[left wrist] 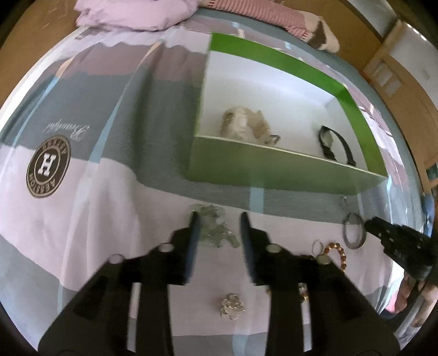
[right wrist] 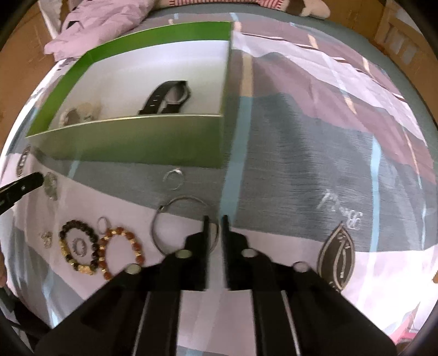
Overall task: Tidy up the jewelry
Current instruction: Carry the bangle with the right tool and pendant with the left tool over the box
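Observation:
My left gripper (left wrist: 219, 217) points down at the bed sheet, jaws apart. A pale green translucent bead piece (left wrist: 216, 228) lies between them, close to the left finger; the right finger stands clear of it. My right gripper (right wrist: 215, 219) has its jaws narrowly apart, and the right rim of a thin silver bangle (right wrist: 164, 241) passes through the gap. The pads do not visibly press on it. A green box (right wrist: 137, 139) with a white inside stands behind, holding a black watch (right wrist: 167, 98) and a pale beige piece (right wrist: 79, 115).
On the sheet lie a small silver ring (right wrist: 173, 179), a dark bracelet with gold beads (right wrist: 79, 246), a reddish-brown bead bracelet (right wrist: 120, 252), another small ring (right wrist: 102, 223) and a silver clump (left wrist: 232, 305). A pink duvet (left wrist: 131, 13) is bunched at the far end.

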Action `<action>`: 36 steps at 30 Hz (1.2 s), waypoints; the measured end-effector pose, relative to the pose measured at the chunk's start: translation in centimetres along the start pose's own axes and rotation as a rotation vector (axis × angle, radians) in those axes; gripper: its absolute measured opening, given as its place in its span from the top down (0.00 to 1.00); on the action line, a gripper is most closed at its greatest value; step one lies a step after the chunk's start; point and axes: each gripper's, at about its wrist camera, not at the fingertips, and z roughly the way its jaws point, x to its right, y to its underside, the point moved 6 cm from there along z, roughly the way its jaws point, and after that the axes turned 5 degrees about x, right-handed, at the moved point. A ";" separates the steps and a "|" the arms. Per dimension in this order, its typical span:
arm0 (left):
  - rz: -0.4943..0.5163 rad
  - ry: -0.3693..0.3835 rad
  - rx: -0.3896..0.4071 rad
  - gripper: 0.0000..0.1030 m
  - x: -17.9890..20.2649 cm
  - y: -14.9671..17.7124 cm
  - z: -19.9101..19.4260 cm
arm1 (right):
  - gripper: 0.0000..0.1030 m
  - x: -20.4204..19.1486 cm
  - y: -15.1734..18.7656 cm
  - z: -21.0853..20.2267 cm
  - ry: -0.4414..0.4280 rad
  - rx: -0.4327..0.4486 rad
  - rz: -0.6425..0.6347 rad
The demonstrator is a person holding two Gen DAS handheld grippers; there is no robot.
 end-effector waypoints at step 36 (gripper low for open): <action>0.086 -0.065 -0.011 0.45 1.3 0.5 2.3 | 0.75 0.8 1.1 0.4 -0.015 -0.070 0.065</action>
